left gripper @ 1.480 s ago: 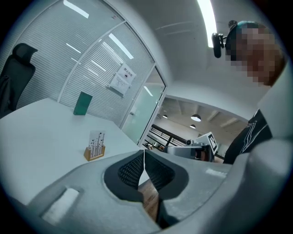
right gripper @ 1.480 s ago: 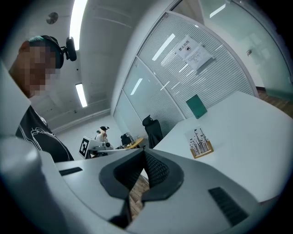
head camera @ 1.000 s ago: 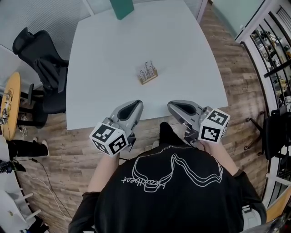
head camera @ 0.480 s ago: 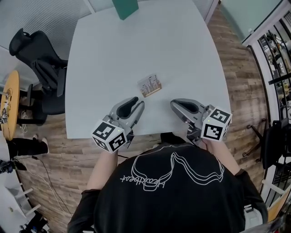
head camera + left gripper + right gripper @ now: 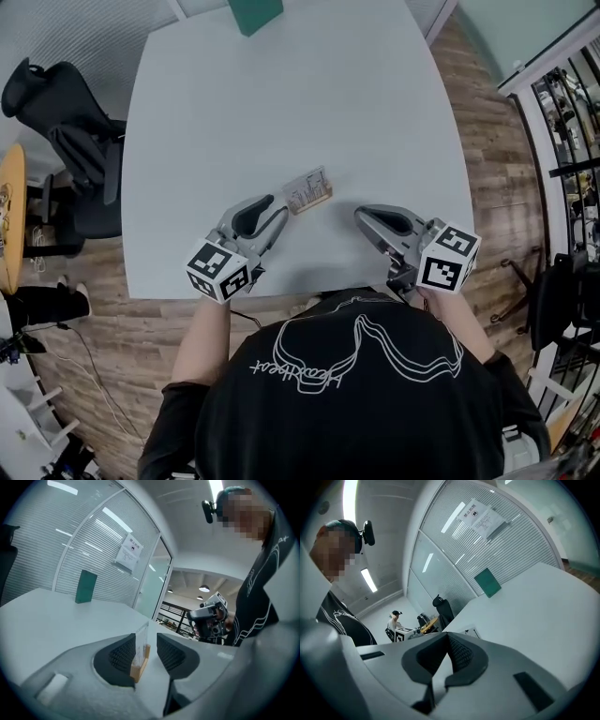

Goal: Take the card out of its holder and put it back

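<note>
The left gripper (image 5: 277,208) is held forward, jaws just opened, nothing gripped; the right gripper (image 5: 362,216) is held shut.

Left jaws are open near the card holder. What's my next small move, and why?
Probably ease the left gripper forward. Its jaws have just been opening and stand apart, with the card holder lined up in the gap but untouched, slightly ahead in the head view.

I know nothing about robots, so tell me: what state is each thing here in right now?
Card: standing in its wooden holder, not taken out.
Left gripper: fingers open, just been opening; holder shows in the gap, untouched.
Right gripper: fingers shut, empty.
Green board: upright at the table's far edge.
</note>
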Available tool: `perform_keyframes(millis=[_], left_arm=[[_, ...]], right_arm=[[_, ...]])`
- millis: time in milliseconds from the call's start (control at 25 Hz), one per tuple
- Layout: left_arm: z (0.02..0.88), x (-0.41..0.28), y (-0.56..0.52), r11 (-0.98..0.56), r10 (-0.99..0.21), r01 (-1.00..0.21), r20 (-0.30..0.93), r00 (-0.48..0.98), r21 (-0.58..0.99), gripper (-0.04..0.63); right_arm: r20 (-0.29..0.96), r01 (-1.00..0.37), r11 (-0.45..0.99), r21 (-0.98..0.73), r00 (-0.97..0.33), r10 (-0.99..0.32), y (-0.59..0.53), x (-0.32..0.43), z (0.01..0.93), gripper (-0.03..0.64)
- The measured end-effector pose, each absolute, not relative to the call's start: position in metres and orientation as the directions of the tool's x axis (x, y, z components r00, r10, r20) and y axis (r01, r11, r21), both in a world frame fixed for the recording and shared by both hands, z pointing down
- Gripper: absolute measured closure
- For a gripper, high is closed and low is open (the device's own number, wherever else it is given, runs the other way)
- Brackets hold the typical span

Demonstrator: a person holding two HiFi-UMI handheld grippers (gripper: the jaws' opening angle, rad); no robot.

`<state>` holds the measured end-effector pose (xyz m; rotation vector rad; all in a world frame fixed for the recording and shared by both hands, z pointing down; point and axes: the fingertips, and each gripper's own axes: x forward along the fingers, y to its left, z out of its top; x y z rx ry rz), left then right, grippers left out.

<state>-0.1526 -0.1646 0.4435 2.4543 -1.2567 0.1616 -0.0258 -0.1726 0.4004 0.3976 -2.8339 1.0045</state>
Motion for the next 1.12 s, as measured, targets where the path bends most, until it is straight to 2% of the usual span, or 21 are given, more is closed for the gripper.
perform_keyframes(millis=[200, 560, 1120], left_arm=[[0.467, -0.149, -0.175, -0.605, -0.709, -0.773, 0.315, 0.631, 0.189, 0.465], [0.498, -0.147, -0.193, -0.657, -0.643, -0.711, 0.306, 0.702, 0.251, 0.468], [0.514, -0.128, -0.201, -0.706, -0.580, -0.662, 0.331, 0.744, 0.251, 0.561]], right_arm=[[0.233, -0.310, 0.722, -0.618, -0.950, -0.208, -0.178, -0.022, 0.418, 0.607], [0.290, -0.338, 0.702, -0.627, -0.937, -0.193, -0.181, -0.022, 0.438, 0.607], [0.317, -0.334, 0.676, -0.657, -0.936, -0.155, -0.180, -0.020, 0.457, 0.607]])
